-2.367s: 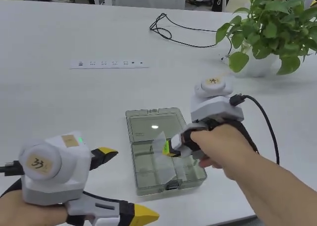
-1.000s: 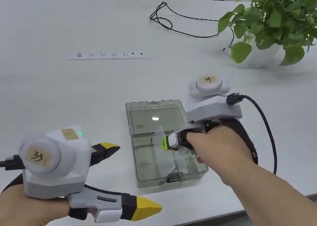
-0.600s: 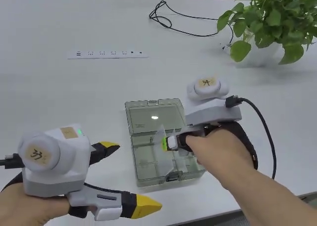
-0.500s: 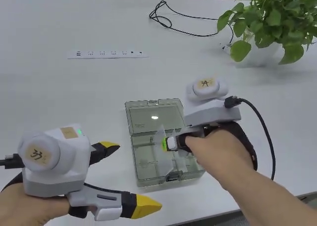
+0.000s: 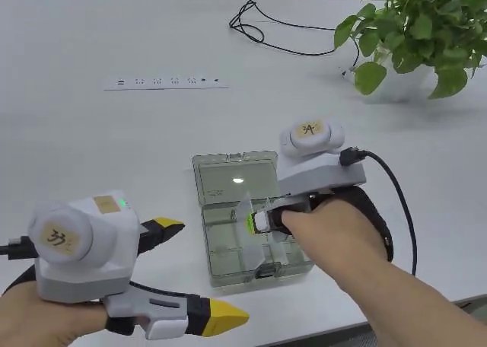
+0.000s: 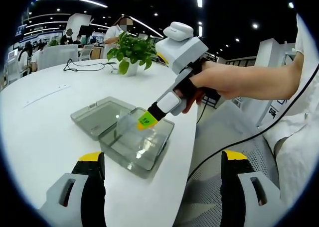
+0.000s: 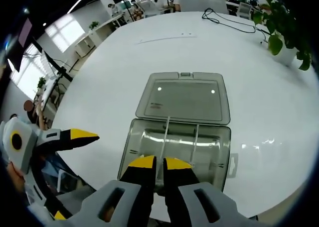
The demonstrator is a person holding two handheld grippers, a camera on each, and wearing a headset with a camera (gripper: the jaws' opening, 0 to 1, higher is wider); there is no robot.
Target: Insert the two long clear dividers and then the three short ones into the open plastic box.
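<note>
The open plastic box (image 5: 228, 260) lies on the white table with its lid (image 5: 237, 179) folded flat behind it. My right gripper (image 5: 257, 221) hovers over the base, shut on a clear divider (image 5: 245, 212) that stands on edge and reaches down into the box. In the right gripper view the right gripper (image 7: 159, 162) pinches that divider (image 7: 163, 137) edge-on, and a second clear divider (image 7: 196, 136) stands in the box (image 7: 222, 152) beside it. My left gripper (image 5: 199, 271) waits open at the near left, apart from the box. The left gripper view also has the right gripper (image 6: 144, 121), the divider (image 6: 127, 127) and the box (image 6: 127, 160).
A white power strip (image 5: 167, 81) lies further back on the table, with a black cable (image 5: 289, 41) and a potted plant (image 5: 418, 35) at the far right. The right gripper's own cable (image 5: 399, 202) trails right. The table's near edge runs just below the box.
My right gripper has drifted a little to the left with the divider still in it, staying over the box base. The left gripper has held its place.
</note>
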